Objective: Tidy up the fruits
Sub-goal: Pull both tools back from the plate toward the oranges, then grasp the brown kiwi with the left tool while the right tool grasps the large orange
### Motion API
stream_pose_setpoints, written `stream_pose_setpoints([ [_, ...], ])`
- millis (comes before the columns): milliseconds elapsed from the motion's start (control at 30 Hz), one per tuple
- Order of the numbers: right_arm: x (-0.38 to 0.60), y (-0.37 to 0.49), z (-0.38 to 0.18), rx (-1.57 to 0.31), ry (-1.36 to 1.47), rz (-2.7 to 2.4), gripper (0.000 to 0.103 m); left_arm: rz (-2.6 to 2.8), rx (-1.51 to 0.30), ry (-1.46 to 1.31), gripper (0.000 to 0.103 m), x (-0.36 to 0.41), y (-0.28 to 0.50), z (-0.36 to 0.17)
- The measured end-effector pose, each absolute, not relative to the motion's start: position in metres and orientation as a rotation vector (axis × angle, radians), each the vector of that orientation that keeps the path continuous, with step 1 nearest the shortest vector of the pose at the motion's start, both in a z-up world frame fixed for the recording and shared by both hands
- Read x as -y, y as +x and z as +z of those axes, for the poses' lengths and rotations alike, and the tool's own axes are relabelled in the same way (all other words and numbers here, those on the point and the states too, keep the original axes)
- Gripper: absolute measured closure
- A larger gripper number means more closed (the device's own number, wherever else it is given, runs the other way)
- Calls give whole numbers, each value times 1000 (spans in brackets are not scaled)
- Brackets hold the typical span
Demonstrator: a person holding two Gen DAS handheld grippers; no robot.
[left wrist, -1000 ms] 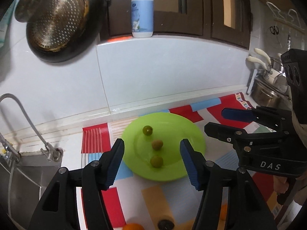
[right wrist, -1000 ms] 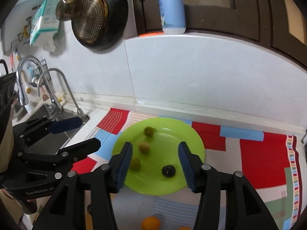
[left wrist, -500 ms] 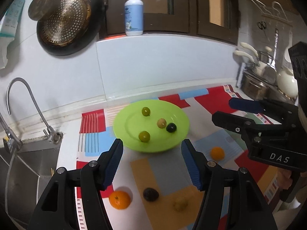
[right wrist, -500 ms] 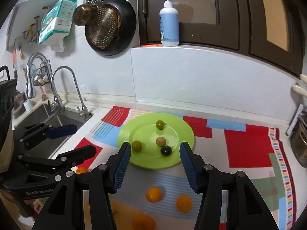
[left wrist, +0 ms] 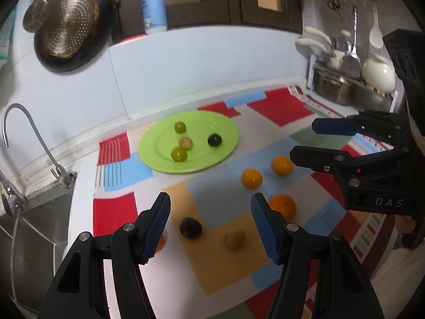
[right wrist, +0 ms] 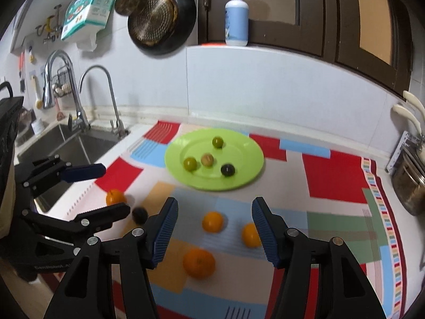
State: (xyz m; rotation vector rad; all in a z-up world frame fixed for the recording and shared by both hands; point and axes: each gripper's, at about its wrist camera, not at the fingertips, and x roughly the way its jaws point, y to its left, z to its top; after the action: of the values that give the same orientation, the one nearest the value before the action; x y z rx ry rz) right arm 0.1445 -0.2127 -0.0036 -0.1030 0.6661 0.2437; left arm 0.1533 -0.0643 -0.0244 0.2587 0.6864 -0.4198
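Each fisheye view looks forward and downward along its own gripper's two fingers, from above the near edge of the table toward the tiled back wall. The left wrist view sits on the sink side, with the right gripper (left wrist: 305, 142) entering at its right edge. The right wrist view shows the left gripper (right wrist: 111, 188) at its left edge. Both share the green plate (left wrist: 228, 133) (right wrist: 252, 159), the patterned mat (left wrist: 279, 111) (right wrist: 334, 178), the loose fruit and the hanging pan (left wrist: 69, 24) (right wrist: 159, 21).

A: What's on the round lime-green plastic plate (right wrist: 247, 178)?
B: Four small fruits: two green (right wrist: 190, 163), one tan (right wrist: 207, 159), one black (right wrist: 228, 170).
A: And the round oranges (right wrist: 212, 221)?
B: Loose on the patchwork mat (right wrist: 337, 180), beside a dark plum (left wrist: 190, 227).
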Motion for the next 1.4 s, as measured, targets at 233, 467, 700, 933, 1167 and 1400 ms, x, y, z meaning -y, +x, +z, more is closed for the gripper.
stream_pose_setpoints([
  [233,210,144,-24,-758,-143,284,44,-459,-755,274,41,66,153,-41],
  [467,208,149,-42,-842,-144,332,44,-519,-839,267,41,71,156,-61],
  [700,205,154,-64,-924,-147,362,44,-549,-881,273,42,74,161,-77],
  [933,207,159,-77,-960,-146,364,45,-553,-914,279,51,80,168,-91],
  [1167,206,165,-84,-983,-142,381,52,-561,-931,260,63,81,175,-100],
  [1400,204,169,-89,-994,-137,398,58,-562,-939,243,73,81,179,-102],
])
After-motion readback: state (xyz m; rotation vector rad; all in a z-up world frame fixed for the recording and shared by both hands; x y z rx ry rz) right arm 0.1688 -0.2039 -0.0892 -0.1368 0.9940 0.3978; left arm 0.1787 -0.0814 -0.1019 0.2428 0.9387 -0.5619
